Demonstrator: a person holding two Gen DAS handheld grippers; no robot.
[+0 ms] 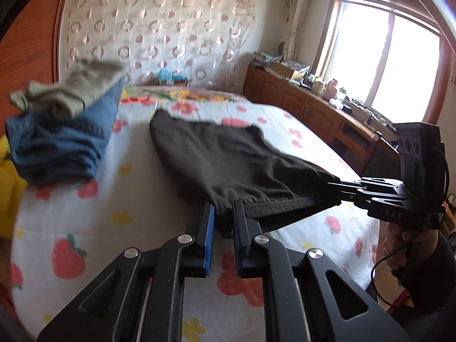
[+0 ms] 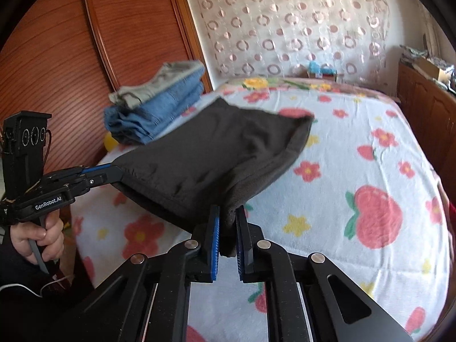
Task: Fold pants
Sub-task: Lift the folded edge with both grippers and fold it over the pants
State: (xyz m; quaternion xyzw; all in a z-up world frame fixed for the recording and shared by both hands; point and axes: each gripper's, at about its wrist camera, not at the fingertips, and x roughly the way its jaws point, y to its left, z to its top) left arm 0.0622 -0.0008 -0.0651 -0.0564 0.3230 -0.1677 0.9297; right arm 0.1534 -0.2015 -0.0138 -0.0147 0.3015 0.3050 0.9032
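Dark brown pants (image 1: 236, 156) lie folded on the bed, their near edge lifted off the sheet. My left gripper (image 1: 223, 213) is shut on the near left corner of that edge, with cloth bunched between its blue pads (image 1: 210, 236). In the right wrist view the same pants (image 2: 205, 154) hang from my right gripper (image 2: 228, 213), which is shut on the near right corner. Each view shows the other gripper from the side, the right gripper (image 1: 333, 183) and the left gripper (image 2: 114, 171), pinching its own corner. The far edge of the pants still rests on the bed.
The bed (image 2: 356, 148) has a white sheet with strawberries and flowers. A stack of folded blue jeans (image 1: 65, 139) with a grey-green garment (image 1: 77, 88) on top sits at the far left of the bed. A wooden cabinet (image 1: 307, 105) and window stand right; a wooden wardrobe (image 2: 57, 57) left.
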